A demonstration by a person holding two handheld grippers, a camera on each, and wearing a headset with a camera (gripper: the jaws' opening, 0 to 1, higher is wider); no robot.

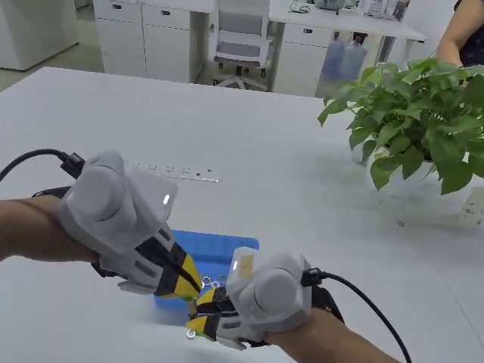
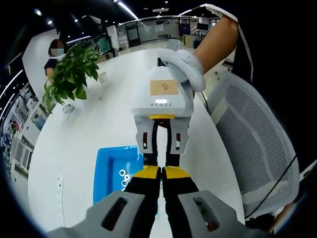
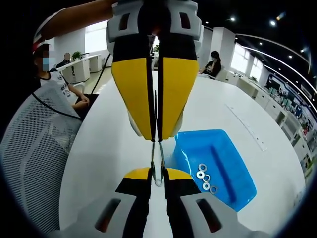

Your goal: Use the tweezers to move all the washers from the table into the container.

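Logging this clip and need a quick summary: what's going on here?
A person at a white table holds a gripper in each hand, tip to tip beside a blue container. The thin metal tweezers run between them: the left gripper and the right gripper both look closed on them, as in a handover or re-grip. Several washers already lie in the container. Whether the tweezers hold a washer is too small to tell.

Washers (image 3: 204, 177) in container (image 3: 220, 146), container on table (image 1: 265, 144), power strip (image 1: 178, 172) behind it, plant (image 1: 416, 113) far right
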